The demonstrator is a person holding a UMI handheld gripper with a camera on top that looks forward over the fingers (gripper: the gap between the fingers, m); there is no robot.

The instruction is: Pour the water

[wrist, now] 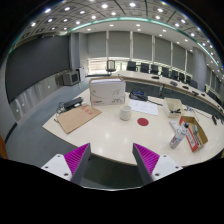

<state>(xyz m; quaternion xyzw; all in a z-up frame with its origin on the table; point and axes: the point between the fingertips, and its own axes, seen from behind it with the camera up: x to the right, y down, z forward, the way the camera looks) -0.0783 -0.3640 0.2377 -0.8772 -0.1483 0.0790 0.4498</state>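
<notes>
One cup (125,113) sits beyond the open hand-held gripper (112,160).

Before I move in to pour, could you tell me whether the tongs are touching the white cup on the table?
Apart. The gripper view shows the tongs open and empty, with bare table between them and the white cup well beyond them.

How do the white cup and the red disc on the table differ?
The white cup stands upright with some height; the red disc lies flat. The cup is pale like the table; the disc stands out in red. The cup sits nearer the white box; the disc lies beside it, toward the orange carton. Both rest well beyond the open gripper.
</notes>
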